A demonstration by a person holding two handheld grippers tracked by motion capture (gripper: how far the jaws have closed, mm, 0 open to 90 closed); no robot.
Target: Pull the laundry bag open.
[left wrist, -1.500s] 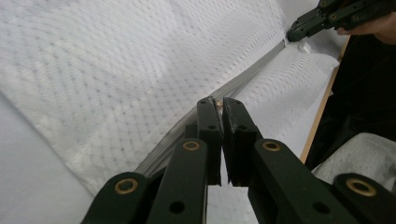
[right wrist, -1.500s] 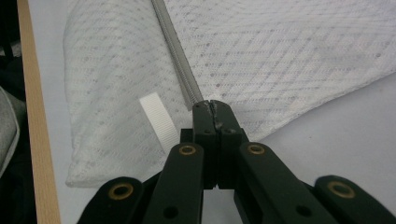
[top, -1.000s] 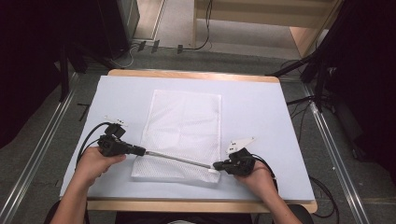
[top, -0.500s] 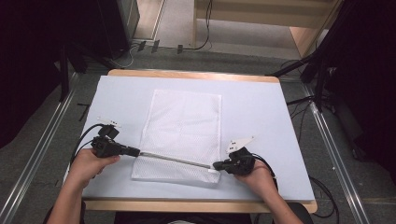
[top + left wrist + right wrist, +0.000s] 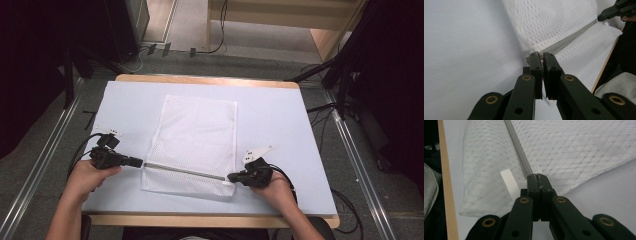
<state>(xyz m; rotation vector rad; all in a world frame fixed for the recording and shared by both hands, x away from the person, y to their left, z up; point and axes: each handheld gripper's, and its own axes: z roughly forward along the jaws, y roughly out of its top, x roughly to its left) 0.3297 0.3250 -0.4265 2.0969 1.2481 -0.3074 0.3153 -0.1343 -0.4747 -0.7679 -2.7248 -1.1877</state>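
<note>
Your white mesh bag (image 5: 197,142) lies flat on the pale blue surface (image 5: 280,125), a little toward seven o'clock from its middle, with its long sides running from twelve to six. Its grey zipper (image 5: 182,170) crosses the bag near the six o'clock end, stretched in a straight line from nine o'clock toward four o'clock.

Your left gripper (image 5: 140,163) sits at the nine o'clock end of that zipper, just off the bag's edge, with your left hand (image 5: 90,175) behind it at about eight o'clock on the surface. In the left gripper view its fingers (image 5: 535,68) are pressed nearly together, with only a thin slit between them, and they pinch the end of the zipper (image 5: 564,41) where it meets the corner of the mesh bag (image 5: 554,22).

Your right gripper (image 5: 231,177) holds the other end, at the bag's four o'clock corner, with your right hand (image 5: 275,190) behind it toward five o'clock. In the right gripper view its fingers (image 5: 533,185) are fully closed on the zipper (image 5: 517,147), which runs away from them toward eleven o'clock across the mesh bag (image 5: 579,147). A short white ribbon tab (image 5: 509,182) lies on the mesh just at nine o'clock of those fingers. The surface's wooden edge (image 5: 447,182) runs along the nine o'clock side of that view.
</note>
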